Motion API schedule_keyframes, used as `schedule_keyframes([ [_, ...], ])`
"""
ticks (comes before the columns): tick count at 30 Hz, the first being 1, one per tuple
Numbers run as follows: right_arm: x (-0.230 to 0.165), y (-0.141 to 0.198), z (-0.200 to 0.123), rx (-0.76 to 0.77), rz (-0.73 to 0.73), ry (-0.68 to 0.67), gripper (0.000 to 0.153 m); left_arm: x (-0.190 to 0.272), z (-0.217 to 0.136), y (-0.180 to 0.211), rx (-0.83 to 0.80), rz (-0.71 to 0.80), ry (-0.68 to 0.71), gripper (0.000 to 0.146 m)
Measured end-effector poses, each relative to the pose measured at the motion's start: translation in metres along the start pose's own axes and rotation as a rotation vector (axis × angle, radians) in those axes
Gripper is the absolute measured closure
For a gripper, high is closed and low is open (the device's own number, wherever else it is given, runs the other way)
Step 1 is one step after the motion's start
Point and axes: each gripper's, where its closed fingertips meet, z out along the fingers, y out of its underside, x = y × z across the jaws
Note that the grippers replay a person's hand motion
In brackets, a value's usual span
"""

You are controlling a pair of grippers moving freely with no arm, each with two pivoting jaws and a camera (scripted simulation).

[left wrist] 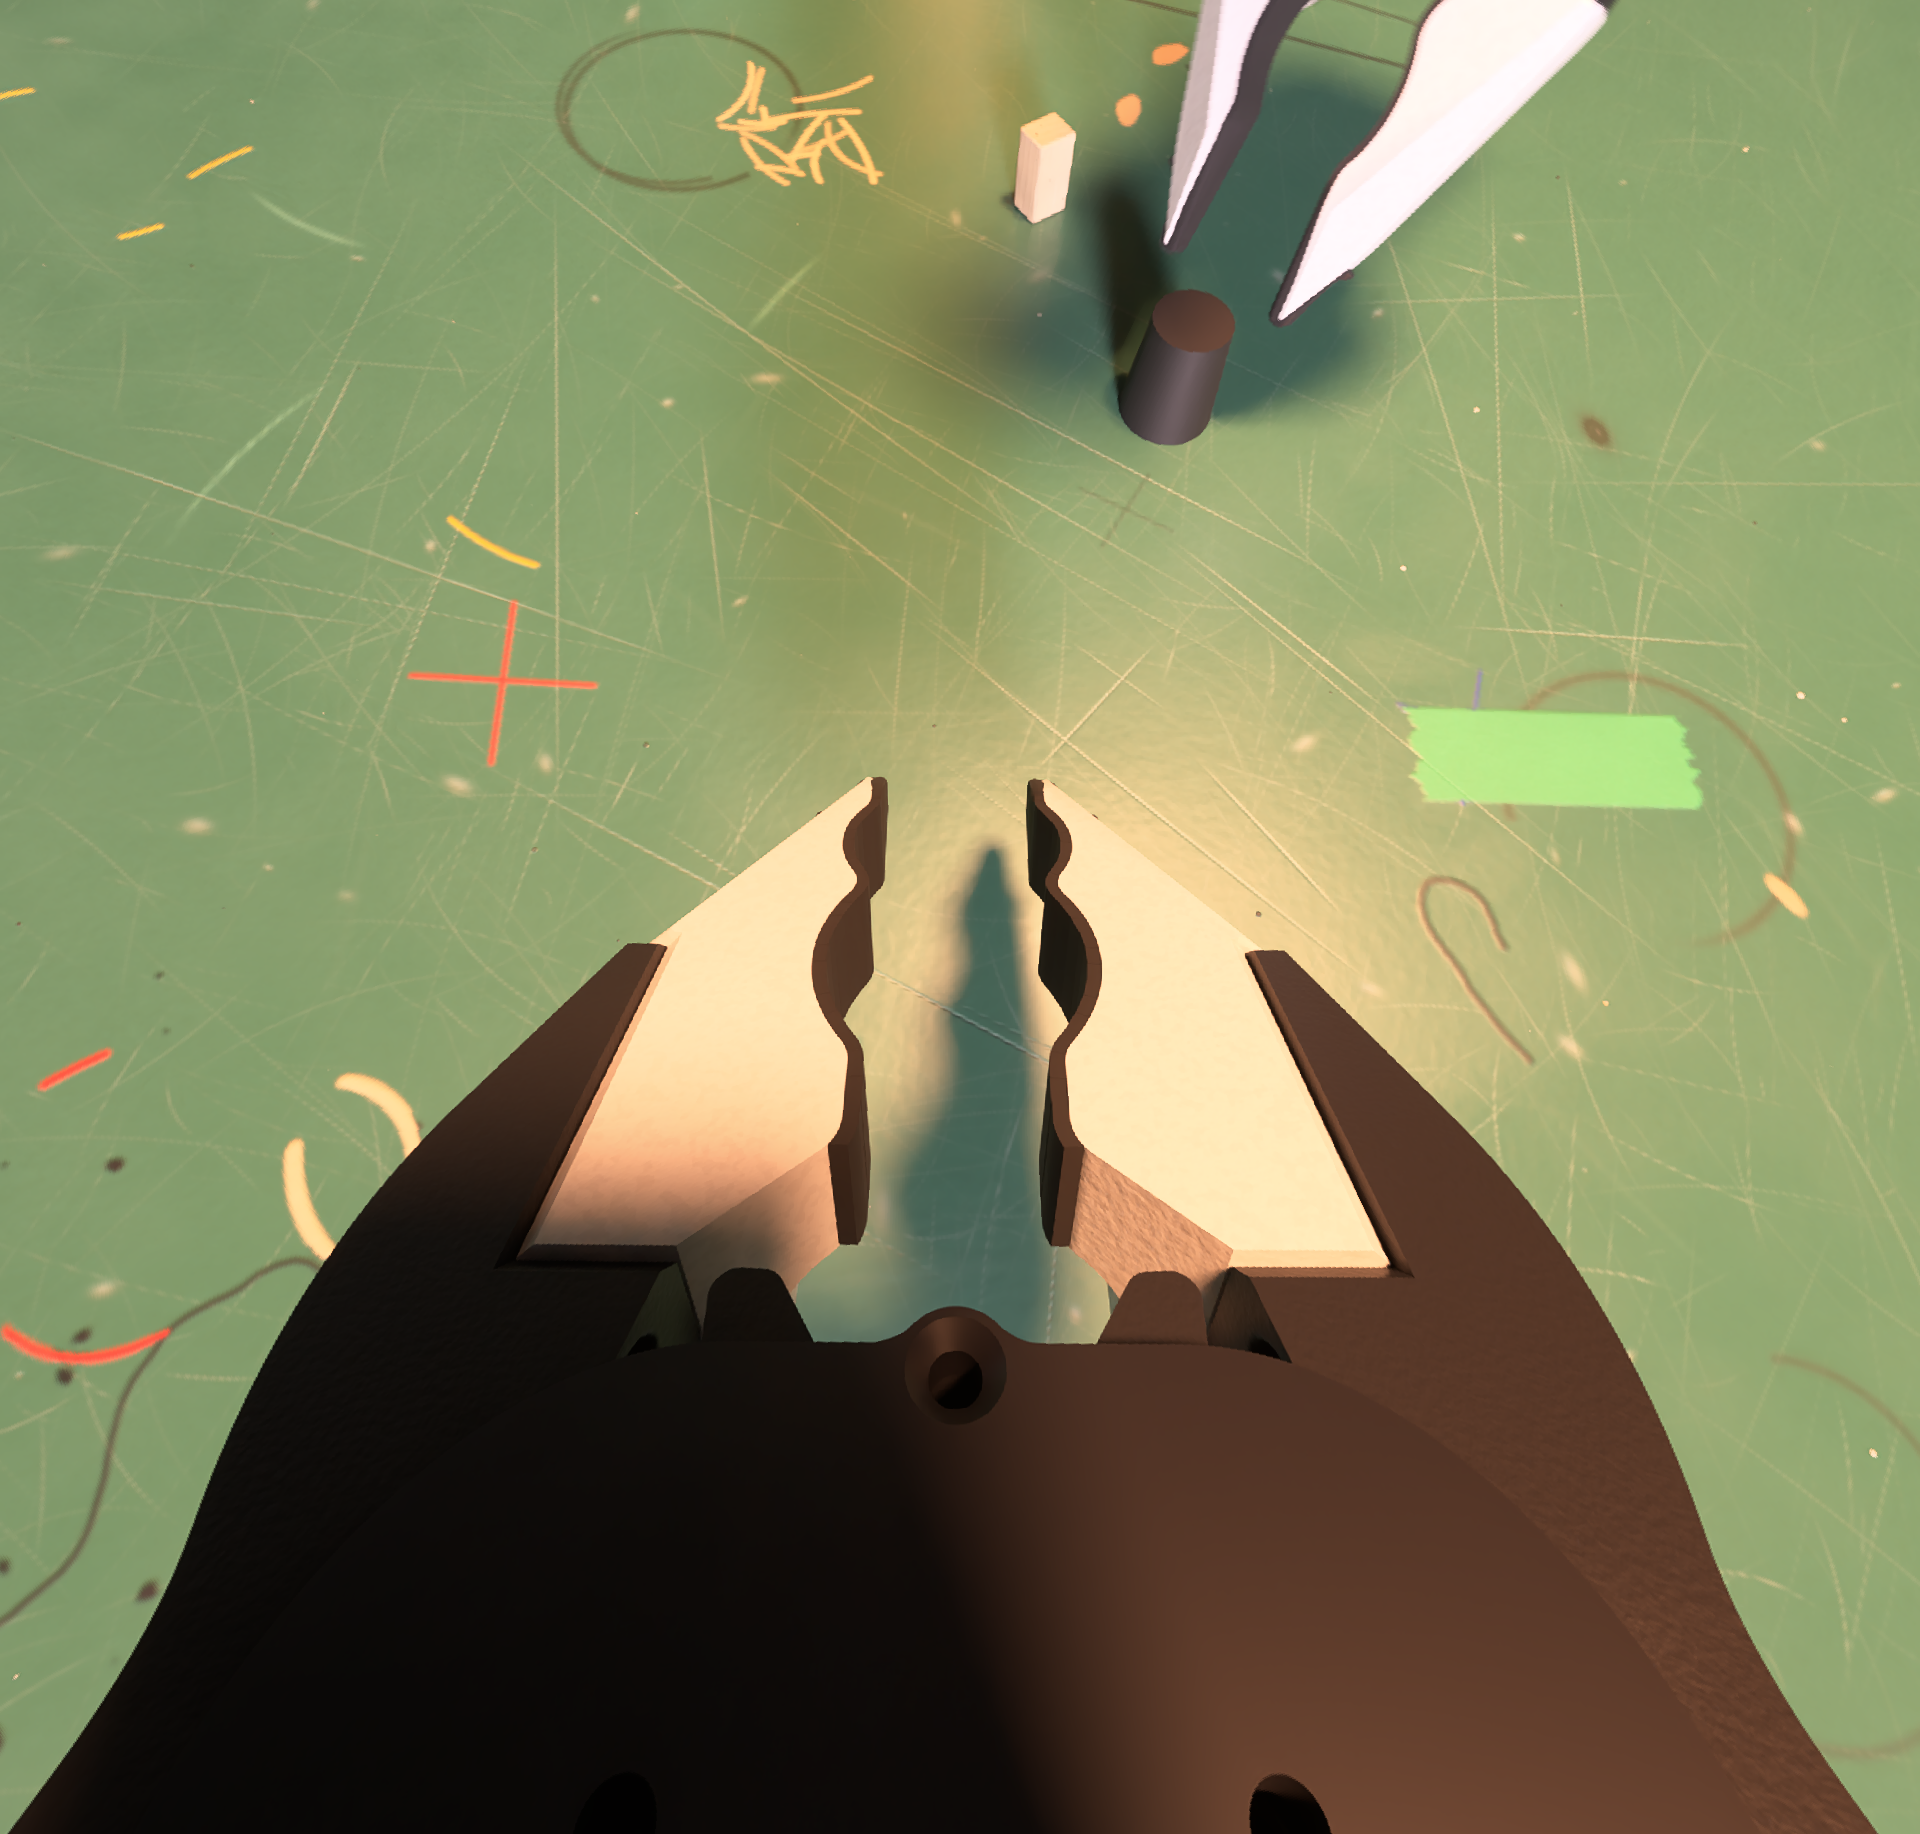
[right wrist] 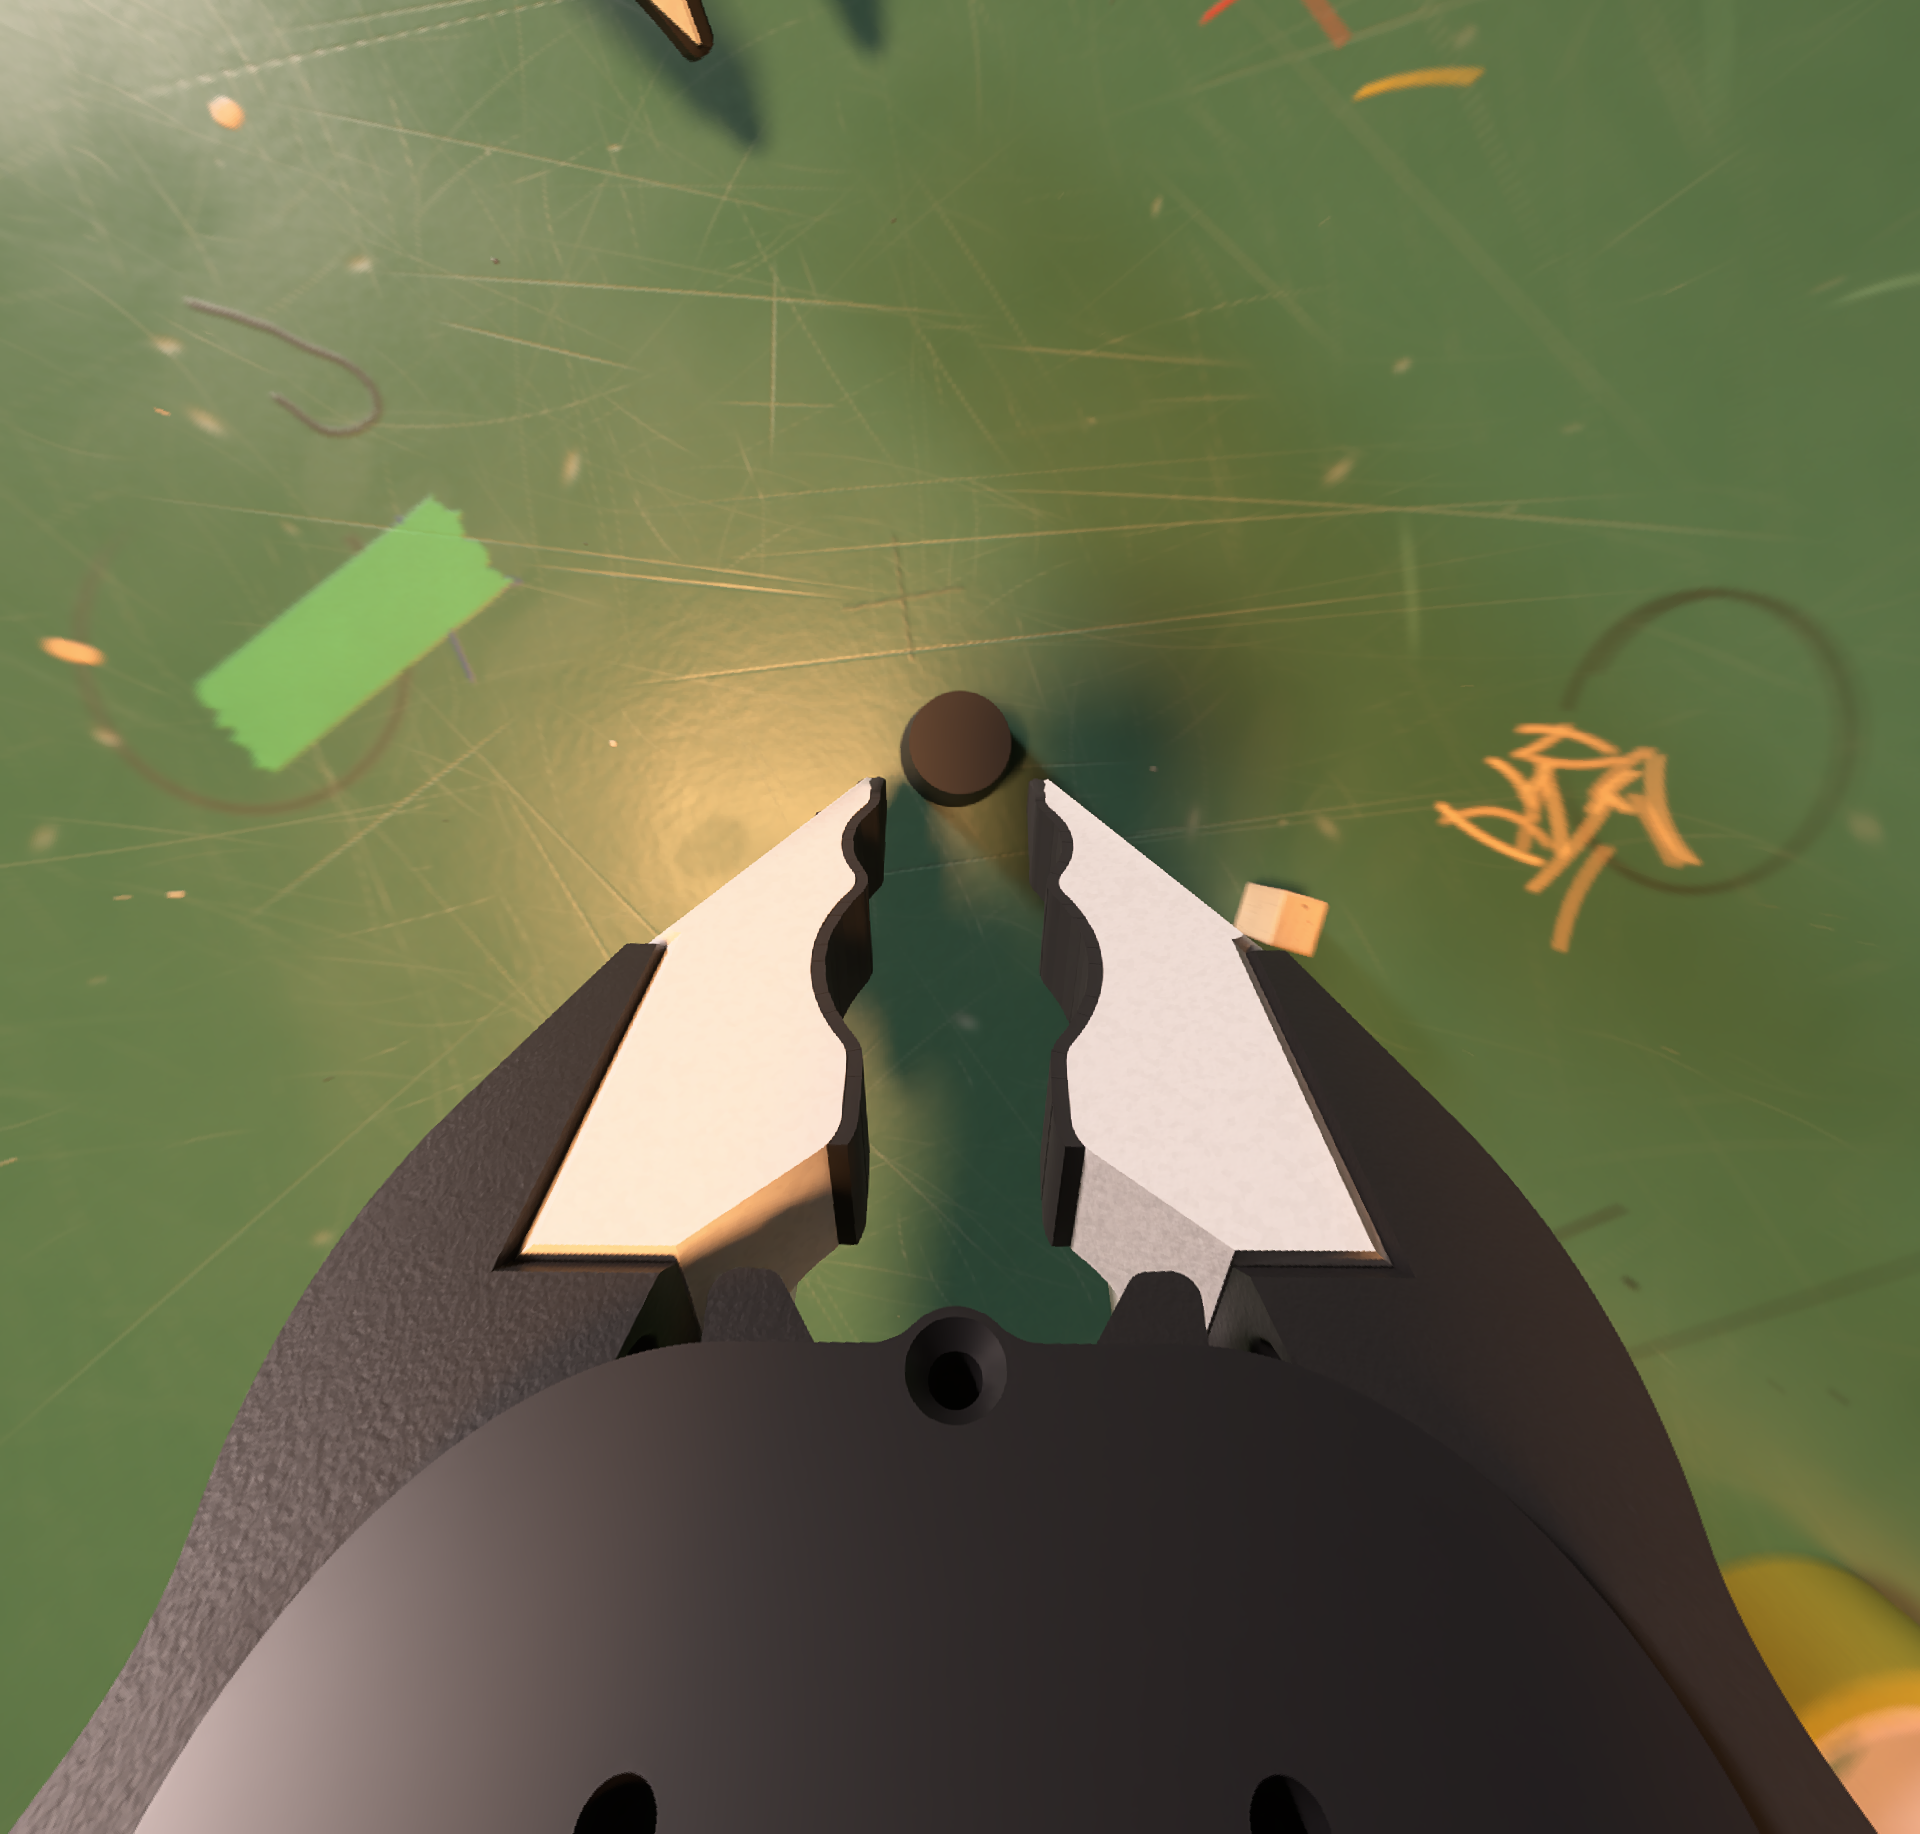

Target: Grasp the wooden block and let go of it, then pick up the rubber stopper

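below the right gripper, whose fingers stand parted and hold nothing, the rubber stopper stands upright on the green mat, just ahead of the tips and centred on the gap. the wooden block stands free just outside the right-hand finger, beside and slightly behind the tip. the left gripper is likewise parted and empty, with both objects well ahead of it and to its right.

judged by look, the stopper is light, slightly yielding and grippy, so slip is unlikely; the curved side wall, about mid-height, seems the best hold, as the taper may squeeze it downward.

the right wrist view shows only the stopper's round top; the left wrist view shows its tapered flank, its height, and the right gripper's tips raised above it. a green tape strip lies to the left gripper's right.
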Motion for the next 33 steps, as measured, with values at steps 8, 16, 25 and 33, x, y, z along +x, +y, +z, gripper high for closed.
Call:
schedule_keyframes([
  [8, -0.003, 0.002, 0.017, -0.150, 0.124, -0.223, 0.125, 0.001, 0.000, 0.003, -0.021, 0.017, 0.000, 0.120],
  [16, 0.005, -0.009, 0.012, 0.004, 0.159, -0.188, 0.129, 0.002, 0.000, 0.004, -0.028, 0.029, 0.005, 0.120],
  [25, 0.076, -0.008, -0.011, 0.515, 0.383, 0.180, 0.129, 0.003, 0.005, 0.010, -0.048, 0.023, 0.013, 0.120],
  [33, 0.080, 0.001, -0.009, 0.517, 0.486, 0.196, 0.129, 0.003, 0.010, 0.015, -0.065, 0.005, 0.020, 0.120],
])
